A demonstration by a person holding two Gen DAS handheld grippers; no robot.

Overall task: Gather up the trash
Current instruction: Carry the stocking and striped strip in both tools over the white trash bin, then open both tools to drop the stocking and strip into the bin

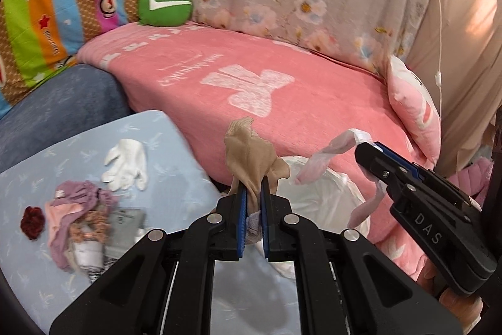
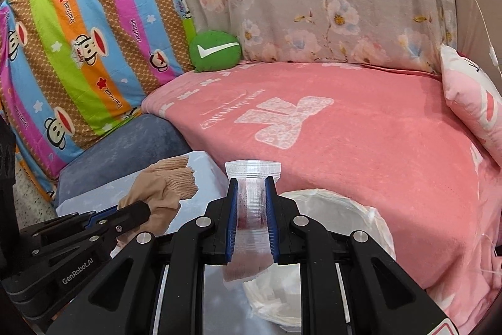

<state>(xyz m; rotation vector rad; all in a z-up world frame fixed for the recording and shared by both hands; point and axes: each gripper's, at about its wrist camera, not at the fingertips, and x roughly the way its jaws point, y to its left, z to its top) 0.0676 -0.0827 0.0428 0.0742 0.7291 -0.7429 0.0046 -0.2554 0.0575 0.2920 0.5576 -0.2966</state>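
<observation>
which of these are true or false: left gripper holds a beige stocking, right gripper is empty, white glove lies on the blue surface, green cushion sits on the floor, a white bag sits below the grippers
1. The left gripper holds a beige stocking. True.
2. The right gripper is empty. False: it is shut on a clear plastic bag.
3. A white glove lies on the light blue surface. True.
4. The green cushion sits on the floor. False: it rests at the back corner of the pink blanket.
5. A white bag sits open below the grippers. True.
</observation>
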